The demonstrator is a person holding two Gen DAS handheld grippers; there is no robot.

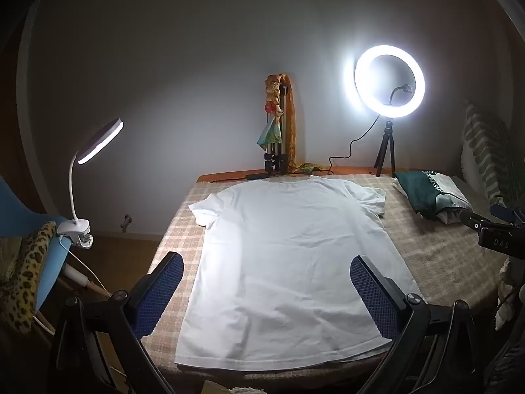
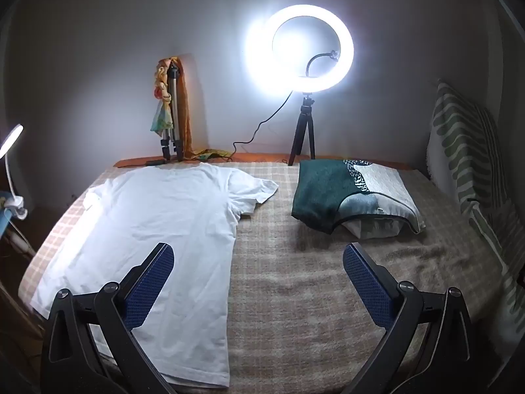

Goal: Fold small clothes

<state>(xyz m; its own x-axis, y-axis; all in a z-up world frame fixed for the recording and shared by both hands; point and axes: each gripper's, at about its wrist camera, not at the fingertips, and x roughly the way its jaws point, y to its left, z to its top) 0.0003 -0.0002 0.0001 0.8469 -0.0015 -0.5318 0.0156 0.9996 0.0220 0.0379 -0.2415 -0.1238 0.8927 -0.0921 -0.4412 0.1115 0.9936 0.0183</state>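
A white T-shirt (image 1: pixel 279 256) lies spread flat, hem nearest, on the checked blanket (image 2: pixel 311 295) covering the bed. A green patterned pillow (image 2: pixel 354 193) sits well to its right. Both the left hand-held gripper (image 1: pixel 267 292) and right hand-held gripper (image 2: pixel 259 282) hover above with fingers wide apart, holding nothing.

Readable text: one short marking only.

In the left wrist view, pale letters "DAS" stand on the black body of the right hand-held gripper (image 1: pixel 498 233) at the right edge of the picture. Nothing else can be read in either view; the white T-shirt (image 1: pixel 288 256) shows no print or label.
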